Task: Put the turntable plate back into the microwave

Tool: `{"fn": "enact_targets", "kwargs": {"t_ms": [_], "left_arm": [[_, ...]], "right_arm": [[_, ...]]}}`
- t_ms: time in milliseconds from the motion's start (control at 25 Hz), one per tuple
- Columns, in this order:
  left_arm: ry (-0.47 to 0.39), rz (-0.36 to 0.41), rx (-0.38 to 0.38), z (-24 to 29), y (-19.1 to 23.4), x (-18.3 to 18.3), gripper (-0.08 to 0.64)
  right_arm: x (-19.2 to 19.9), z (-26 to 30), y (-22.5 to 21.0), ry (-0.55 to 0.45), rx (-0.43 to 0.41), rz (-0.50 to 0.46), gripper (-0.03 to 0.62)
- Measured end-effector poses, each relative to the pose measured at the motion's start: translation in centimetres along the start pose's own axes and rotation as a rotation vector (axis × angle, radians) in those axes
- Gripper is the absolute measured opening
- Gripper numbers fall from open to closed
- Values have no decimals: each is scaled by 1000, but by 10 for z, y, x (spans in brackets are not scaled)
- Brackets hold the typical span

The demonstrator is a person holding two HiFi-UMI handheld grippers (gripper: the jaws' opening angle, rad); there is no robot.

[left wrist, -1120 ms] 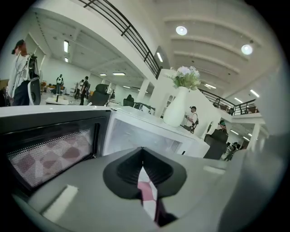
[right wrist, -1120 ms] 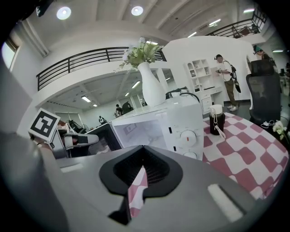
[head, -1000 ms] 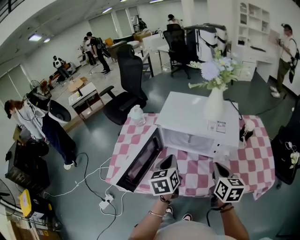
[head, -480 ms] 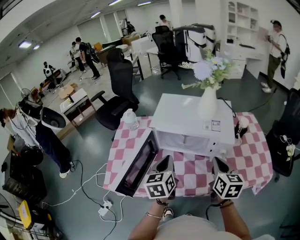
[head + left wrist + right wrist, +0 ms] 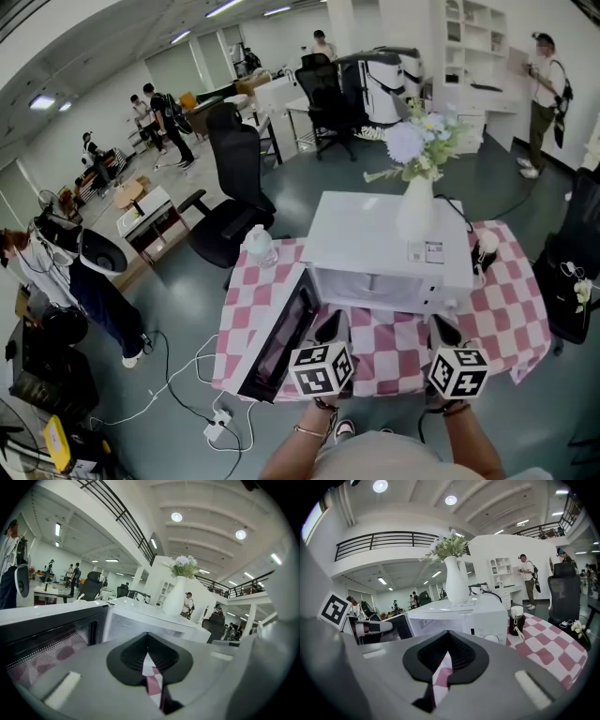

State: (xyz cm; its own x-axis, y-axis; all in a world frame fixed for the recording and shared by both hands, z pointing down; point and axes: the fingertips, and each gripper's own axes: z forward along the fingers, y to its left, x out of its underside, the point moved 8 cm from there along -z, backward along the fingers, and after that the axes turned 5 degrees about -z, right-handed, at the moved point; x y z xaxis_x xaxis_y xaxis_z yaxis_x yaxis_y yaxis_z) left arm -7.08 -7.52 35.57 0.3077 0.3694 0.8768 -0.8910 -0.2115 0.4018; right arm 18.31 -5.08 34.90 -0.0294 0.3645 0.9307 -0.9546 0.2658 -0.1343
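Both grippers are shut with nothing between their jaws. The left gripper (image 5: 331, 323) and the right gripper (image 5: 442, 328) hover side by side over the near edge of the pink-checked tablecloth (image 5: 511, 309), pointing toward 12 o'clock at the white microwave (image 5: 361, 234).

The microwave door (image 5: 281, 333) hangs wide open at 9 o'clock of the left gripper, and the cavity (image 5: 375, 286) faces the grippers. A white vase of flowers (image 5: 415, 208) stands on the microwave's top, at 12 o'clock of the right gripper.

I cannot find the turntable plate in any view. It is in neither gripper, and the pale cavity is too washed out to show whether it lies inside. The task therefore looks either not begun or already done, and the pictures do not settle which.

Compared with a second ago, the grippers hold almost the same place and are as tightly closed. The head view has shifted slightly, and the people in the background have moved.
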Motion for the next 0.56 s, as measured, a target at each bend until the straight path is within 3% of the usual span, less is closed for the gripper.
{"fn": "enact_targets", "kwargs": {"t_ms": [560], "left_arm": [[30,-39,-15,0,15,10,-3]], "right_arm": [[2,0,4,15,15,-5,9]]}}
